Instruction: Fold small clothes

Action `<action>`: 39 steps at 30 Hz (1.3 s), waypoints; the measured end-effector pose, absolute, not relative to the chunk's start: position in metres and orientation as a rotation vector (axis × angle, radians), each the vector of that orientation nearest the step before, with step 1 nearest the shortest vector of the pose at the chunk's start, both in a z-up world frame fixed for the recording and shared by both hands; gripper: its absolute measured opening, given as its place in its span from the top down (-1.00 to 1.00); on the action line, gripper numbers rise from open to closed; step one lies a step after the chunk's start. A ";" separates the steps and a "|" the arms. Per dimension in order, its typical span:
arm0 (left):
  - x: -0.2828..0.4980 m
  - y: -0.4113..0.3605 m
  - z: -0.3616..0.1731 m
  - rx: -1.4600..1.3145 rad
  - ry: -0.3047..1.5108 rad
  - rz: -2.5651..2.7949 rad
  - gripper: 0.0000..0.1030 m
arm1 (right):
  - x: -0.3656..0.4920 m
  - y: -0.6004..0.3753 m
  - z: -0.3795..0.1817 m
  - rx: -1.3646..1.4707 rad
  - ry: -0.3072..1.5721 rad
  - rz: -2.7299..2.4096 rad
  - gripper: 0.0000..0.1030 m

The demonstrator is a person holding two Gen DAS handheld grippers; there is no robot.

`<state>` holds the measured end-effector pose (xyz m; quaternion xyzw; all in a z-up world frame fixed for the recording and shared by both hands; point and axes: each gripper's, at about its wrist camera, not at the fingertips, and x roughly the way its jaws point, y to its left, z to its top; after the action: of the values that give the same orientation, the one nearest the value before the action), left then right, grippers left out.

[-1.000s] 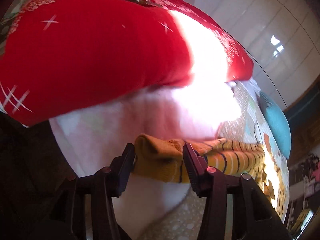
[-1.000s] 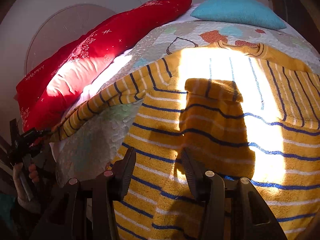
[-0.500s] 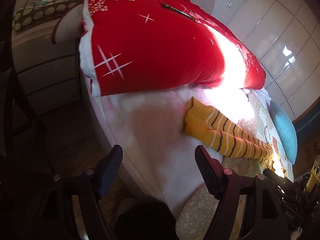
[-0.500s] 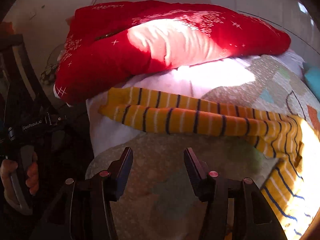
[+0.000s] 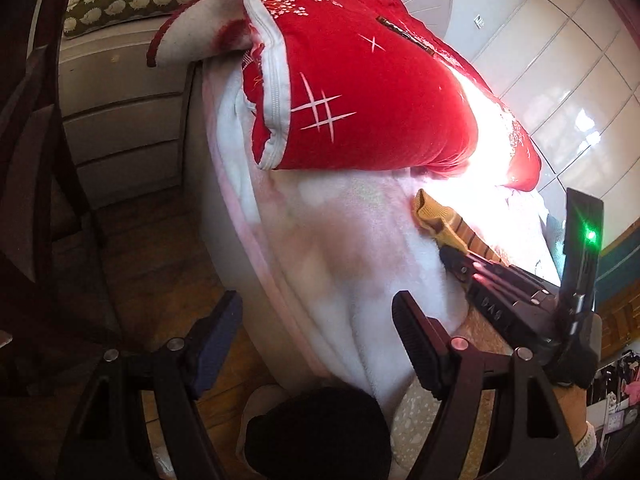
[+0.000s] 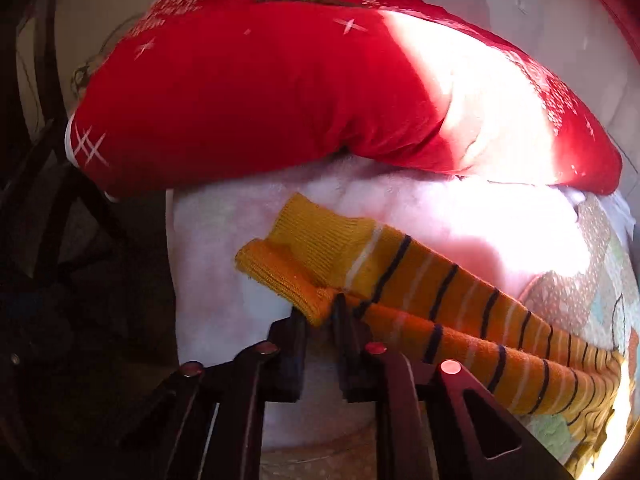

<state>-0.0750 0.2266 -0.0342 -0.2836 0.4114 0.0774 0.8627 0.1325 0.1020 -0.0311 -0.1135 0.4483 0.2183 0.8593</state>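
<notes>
Right now my right gripper (image 6: 320, 312) is clenched on the near edge of the yellow striped sleeve (image 6: 420, 292), just behind its ribbed cuff (image 6: 316, 236), with the fabric pinched between the dark pads. That sleeve runs from the cuff at left away to the right across the white fleece blanket (image 6: 224, 240), doubled so that two striped layers lie side by side. My left gripper (image 5: 316, 332) is released, its jaws opening with nothing between them, hanging off the near left edge of the bed over the wooden floor (image 5: 152, 264). From that side I can see the other tool reaching in from the right onto the cuff. Beyond the sleeve, farther back, a red quilt (image 5: 380, 92) lies heaped on the blanket. I judge the fold only partly done: the sleeve is gathered but not yet laid across the body of the garment, which sits out of view to the right, and the final folds remain.
</notes>
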 end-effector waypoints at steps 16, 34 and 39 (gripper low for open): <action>-0.061 0.103 0.015 -0.454 0.846 -0.119 -0.48 | 0.044 -0.283 0.073 0.429 0.705 -0.106 0.85; -0.048 -0.081 0.005 -0.160 0.979 -0.417 -0.48 | -0.110 -0.514 -0.044 0.825 0.802 -0.500 0.73; -0.035 -0.116 0.018 -0.107 0.954 -0.471 -0.48 | -0.137 -0.513 -0.013 0.766 0.747 -0.556 0.48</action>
<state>-0.0348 -0.1158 0.0183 -0.0510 0.4544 -0.2244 0.8606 -0.1369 -0.5130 -0.0134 0.3603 0.3512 -0.2615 0.8237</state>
